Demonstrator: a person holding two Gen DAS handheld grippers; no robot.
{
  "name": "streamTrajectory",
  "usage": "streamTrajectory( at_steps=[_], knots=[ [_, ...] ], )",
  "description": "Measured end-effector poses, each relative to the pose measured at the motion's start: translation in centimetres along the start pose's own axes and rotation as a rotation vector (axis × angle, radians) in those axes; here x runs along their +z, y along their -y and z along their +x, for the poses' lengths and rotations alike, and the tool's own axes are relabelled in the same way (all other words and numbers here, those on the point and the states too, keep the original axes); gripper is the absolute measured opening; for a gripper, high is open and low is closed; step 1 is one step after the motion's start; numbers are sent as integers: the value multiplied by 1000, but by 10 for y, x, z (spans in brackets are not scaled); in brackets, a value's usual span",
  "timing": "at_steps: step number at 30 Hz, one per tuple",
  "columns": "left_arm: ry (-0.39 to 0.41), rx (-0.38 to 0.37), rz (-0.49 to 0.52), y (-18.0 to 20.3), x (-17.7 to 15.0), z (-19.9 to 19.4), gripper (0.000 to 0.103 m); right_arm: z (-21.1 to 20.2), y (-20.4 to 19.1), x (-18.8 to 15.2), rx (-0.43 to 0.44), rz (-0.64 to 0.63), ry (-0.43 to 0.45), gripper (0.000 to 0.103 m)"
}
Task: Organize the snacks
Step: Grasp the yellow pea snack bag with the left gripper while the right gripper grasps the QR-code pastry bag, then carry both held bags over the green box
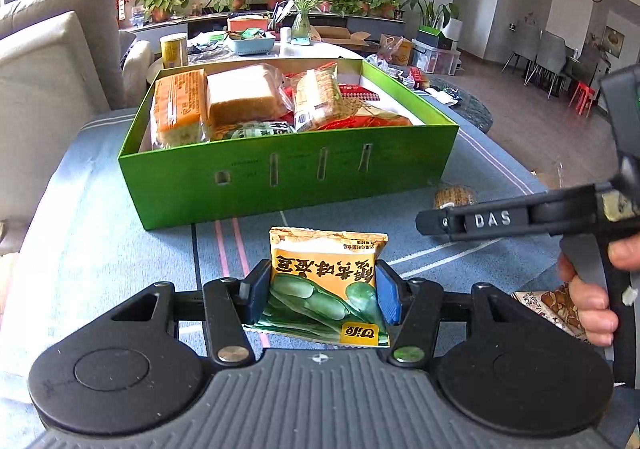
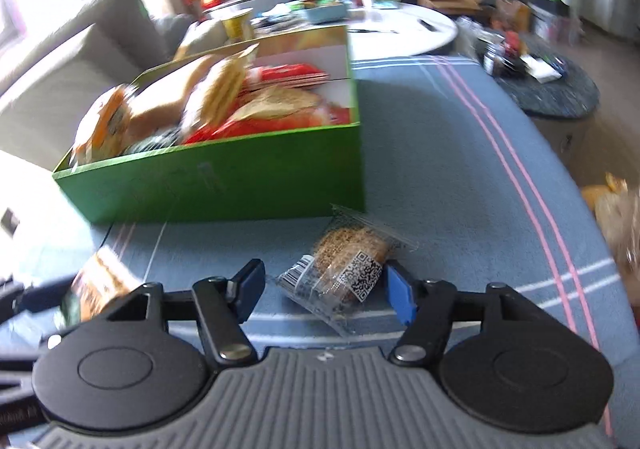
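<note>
Left wrist: tool (image 1: 322, 291) around bean packet (image 1: 326, 285)

Each matte black plastic gripper (image 1: 322, 295) (image 2: 324, 291) has blue pads (image 1: 387, 297), silver pivot screws (image 1: 232, 353) and a ribbed grey base (image 1: 320, 401); bare skin shows on the right hand (image 1: 592, 305).

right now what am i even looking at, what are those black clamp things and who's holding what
These are two pictures from one moment, each from a camera mounted on a hand-held gripper a person carries, looking forward along its two fingers.

In the left wrist view, the left hand-held gripper is shut on a yellow bean snack packet. Ahead stands a green box already filled with wrapped snacks, on a blue striped cloth. At the right you see the person's right hand carrying the other tool.

In the right wrist view, which is blurred, the right hand-held gripper is open, its fingers either side of a clear-wrapped seed bar lying on the cloth near the box.
</note>
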State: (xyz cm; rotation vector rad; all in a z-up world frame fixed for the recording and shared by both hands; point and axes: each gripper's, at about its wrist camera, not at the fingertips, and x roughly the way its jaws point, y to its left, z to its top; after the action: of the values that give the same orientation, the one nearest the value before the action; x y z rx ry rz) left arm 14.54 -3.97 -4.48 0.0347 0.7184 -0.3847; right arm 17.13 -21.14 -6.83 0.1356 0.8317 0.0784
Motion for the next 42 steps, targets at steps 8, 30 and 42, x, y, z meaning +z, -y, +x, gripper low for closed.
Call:
streamTrajectory(
  at_steps=[8,30,42],
  knots=[
    [14,3,-34,-7,-3,-8,51,-13,-9,-6,102,-10,-20,67],
    [77,26,-111,-27,-13,-44,51,-53,-41,-9,153,-57,48,67],
    [138,15,-66,-14,17,-45,51,-67,-40,19,173,-18,135,67]
  ],
)
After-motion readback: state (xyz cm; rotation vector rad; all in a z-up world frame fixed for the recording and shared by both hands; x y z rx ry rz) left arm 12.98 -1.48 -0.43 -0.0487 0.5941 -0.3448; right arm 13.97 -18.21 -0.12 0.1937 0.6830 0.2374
